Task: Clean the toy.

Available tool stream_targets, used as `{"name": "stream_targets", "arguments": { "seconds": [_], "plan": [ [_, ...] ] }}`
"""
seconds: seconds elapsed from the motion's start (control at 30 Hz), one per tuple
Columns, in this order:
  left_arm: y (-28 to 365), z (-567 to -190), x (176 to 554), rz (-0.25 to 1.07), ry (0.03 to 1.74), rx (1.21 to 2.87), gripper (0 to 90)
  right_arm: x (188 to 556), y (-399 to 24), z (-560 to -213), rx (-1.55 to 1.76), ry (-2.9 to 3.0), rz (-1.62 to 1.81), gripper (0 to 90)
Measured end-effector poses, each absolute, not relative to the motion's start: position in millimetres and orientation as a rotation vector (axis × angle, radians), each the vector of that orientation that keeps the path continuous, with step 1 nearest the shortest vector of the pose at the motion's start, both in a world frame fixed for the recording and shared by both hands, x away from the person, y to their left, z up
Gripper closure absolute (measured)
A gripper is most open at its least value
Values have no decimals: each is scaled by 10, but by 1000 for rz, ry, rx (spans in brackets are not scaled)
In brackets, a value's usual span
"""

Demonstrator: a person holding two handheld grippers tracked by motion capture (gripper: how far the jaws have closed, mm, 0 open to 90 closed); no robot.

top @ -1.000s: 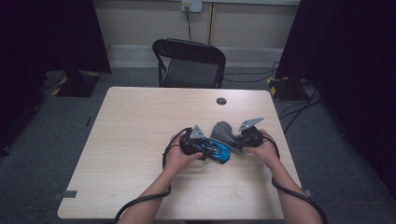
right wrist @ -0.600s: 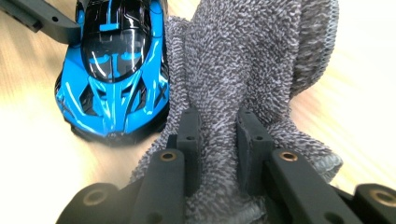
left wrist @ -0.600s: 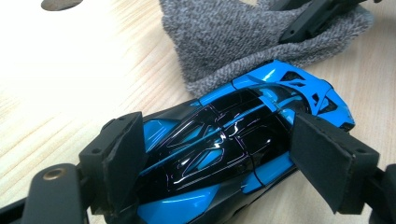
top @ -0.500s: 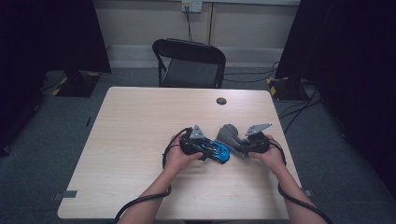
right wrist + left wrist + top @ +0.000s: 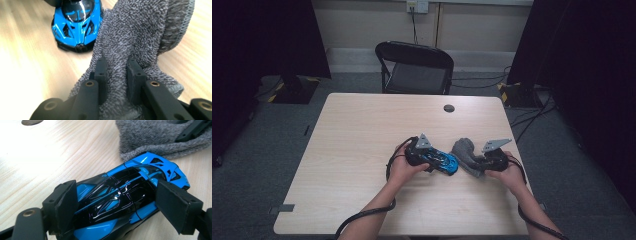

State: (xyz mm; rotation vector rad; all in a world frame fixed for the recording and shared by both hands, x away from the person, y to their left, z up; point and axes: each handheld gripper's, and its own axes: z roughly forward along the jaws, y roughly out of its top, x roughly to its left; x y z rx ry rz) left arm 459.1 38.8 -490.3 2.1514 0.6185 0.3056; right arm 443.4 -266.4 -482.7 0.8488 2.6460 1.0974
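Observation:
A blue and black toy car [image 5: 443, 161] lies on the wooden table [image 5: 362, 135], right of its middle. My left gripper [image 5: 437, 161] is shut on it. In the left gripper view both pads sit against the sides of the toy car [image 5: 117, 192], inside the left gripper [image 5: 120, 200]. A grey knitted cloth [image 5: 463, 151] lies just right of the car's nose. The right gripper [image 5: 476, 164] is shut on the cloth's near end. In the right gripper view the cloth [image 5: 140, 32] is bunched between the jaws of the right gripper [image 5: 117, 72], with the car [image 5: 76, 22] beyond it.
A round cable hole [image 5: 449, 108] sits near the table's far edge. A black folding chair [image 5: 414, 67] stands behind the table. Cables trail from both grippers over the near edge. The left half of the table is bare wood.
The right gripper has slid to the right with the grey cloth, drawing it off the car. The left gripper and the car have stayed put.

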Motion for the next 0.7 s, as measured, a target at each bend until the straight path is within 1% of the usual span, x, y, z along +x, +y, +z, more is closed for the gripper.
{"name": "stream_targets", "arguments": {
  "seconds": [0.5,0.7],
  "plan": [
    [382,-4897,4591,305,618,2157,182,4227,-2847,-4796,865,2640,1094,738],
    [374,-4885,4599,303,615,2170,181,4147,-3001,-4739,898,2619,1123,739]
  ]
}}
